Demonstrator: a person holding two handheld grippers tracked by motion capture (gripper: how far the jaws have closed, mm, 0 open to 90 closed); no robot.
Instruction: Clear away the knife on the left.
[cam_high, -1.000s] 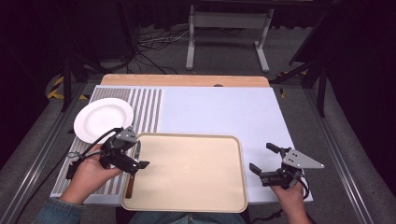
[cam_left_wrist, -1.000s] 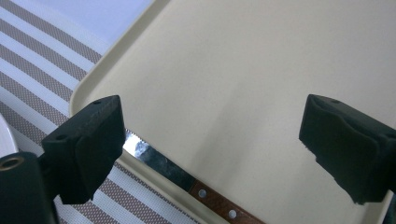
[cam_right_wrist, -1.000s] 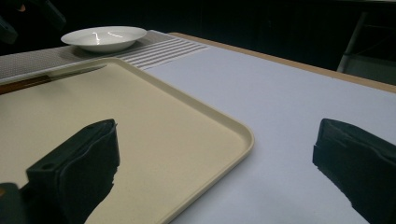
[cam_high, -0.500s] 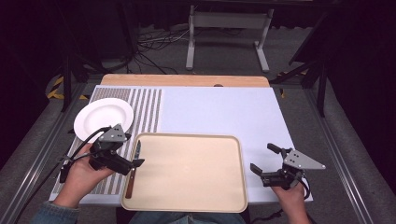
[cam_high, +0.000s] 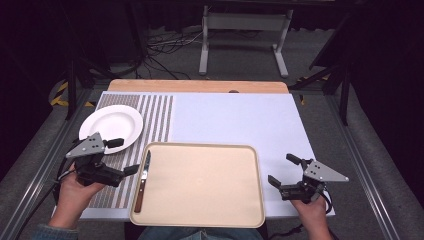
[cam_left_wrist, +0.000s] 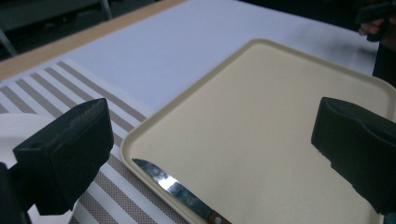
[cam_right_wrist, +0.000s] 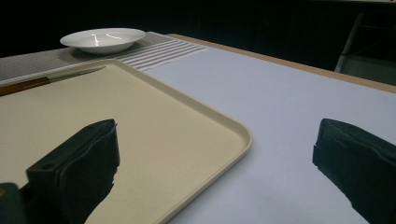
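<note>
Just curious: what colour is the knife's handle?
Reddish brown, like wood: see the knife handle in the high view.

We log: cream tray, lower centre; white plate, left; brown-and-white striped mat; pale lavender table; brown-handled knife; black fingers.

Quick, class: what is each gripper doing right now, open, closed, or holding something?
Left gripper: open, holding nothing.
Right gripper: open, holding nothing.

Dark room, grey metal stand
</note>
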